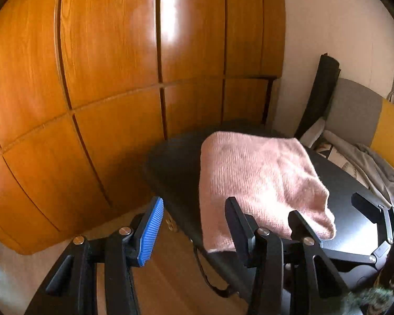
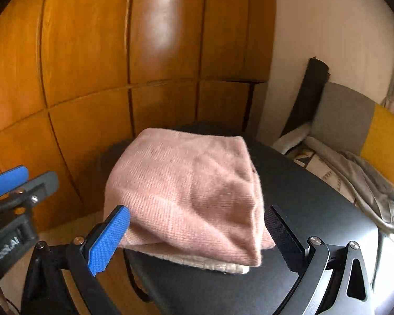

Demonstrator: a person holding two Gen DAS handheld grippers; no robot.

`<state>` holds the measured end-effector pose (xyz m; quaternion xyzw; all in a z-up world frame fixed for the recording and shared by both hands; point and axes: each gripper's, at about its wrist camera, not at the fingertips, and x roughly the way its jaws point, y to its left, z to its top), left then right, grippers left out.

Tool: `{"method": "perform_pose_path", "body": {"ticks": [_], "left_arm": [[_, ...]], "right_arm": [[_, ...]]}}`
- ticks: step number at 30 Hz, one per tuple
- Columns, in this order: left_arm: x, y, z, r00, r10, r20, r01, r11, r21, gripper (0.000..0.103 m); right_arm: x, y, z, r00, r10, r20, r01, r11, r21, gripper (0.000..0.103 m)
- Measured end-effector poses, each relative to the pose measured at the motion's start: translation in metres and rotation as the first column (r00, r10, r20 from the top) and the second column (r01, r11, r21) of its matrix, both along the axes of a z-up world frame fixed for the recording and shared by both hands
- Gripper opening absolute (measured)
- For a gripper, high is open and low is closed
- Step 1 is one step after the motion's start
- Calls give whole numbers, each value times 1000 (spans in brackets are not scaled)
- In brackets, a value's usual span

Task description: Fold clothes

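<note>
The left tongs (image 1: 194,223) sit closest to the camera, with a blue pad (image 1: 151,229) on one finger. They are wide open and hold nothing. One finger hangs over the floor (image 1: 170,275) and the other is over the near edge of the pink sweater (image 1: 257,181).

The right tongs (image 2: 197,239) are wide open too and hold nothing. The near end of the sweater lies between their fingers, but the pads do not squeeze it.

The pink sweater is folded into a thick bundle. It lies on the dark tabletop (image 2: 315,202), near its left edge. A cream cloth (image 2: 210,262) peeks out from under it.

Behind the tabletop stands a big brown wooden wardrobe (image 1: 105,65). To the right is a chair (image 2: 346,120) with grey clothes (image 2: 354,178) piled on it.
</note>
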<state>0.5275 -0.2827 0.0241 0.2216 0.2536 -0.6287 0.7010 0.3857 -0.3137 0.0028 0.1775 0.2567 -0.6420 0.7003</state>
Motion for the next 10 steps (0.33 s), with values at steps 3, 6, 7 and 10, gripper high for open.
{"method": "perform_pose_path", "body": {"ticks": [3, 6, 7, 10], "left_arm": [[2, 0, -6, 1000, -5, -16, 5, 1000, 4, 48], [2, 2, -5, 1000, -6, -12, 5, 1000, -17, 42], [1, 2, -4, 1000, -6, -8, 6, 1000, -22, 41], [-3, 0, -3, 1000, -8, 8, 8, 1000, -29, 41]], "right_arm": [[-2, 0, -5, 1000, 0, -2, 0, 1000, 18, 103], [-13, -2, -8, 1000, -16, 17, 15, 999, 29, 103], [-18, -2, -9, 999, -24, 24, 23, 999, 32, 103], [-26, -2, -10, 999, -39, 35, 38, 999, 32, 103]]}}
